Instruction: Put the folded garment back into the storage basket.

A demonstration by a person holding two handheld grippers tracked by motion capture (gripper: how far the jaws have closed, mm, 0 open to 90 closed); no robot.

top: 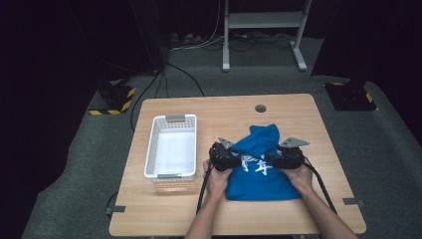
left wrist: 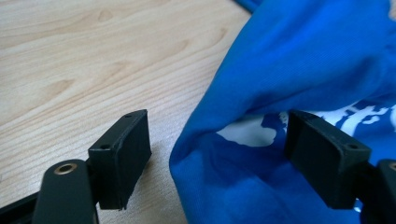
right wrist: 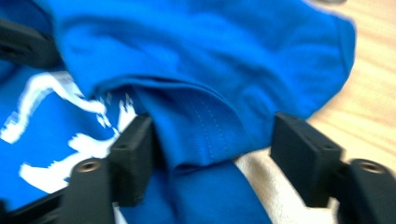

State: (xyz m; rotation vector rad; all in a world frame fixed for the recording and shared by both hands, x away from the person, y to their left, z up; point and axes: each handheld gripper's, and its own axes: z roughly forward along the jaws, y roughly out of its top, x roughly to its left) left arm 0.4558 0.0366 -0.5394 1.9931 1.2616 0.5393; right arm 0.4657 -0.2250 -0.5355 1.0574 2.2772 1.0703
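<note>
Both my grippers, left point(left wrist: 217, 158) and right point(right wrist: 212, 156), gape around shirt point(top: 259, 164) folds ungripped; closing shallow risks slippage

Left black two-jaw gripper point(top: 222, 155): grey three-cornered plate on top, thick black cable trailing behind it. Right black two-jaw gripper point(top: 289, 157): same plate, same cable. Jaw pads are matte black rectangular blocks with small screw holes; brass-ringed holes in the arms behind them. Forearms bare, no sleeves visible.
</note>
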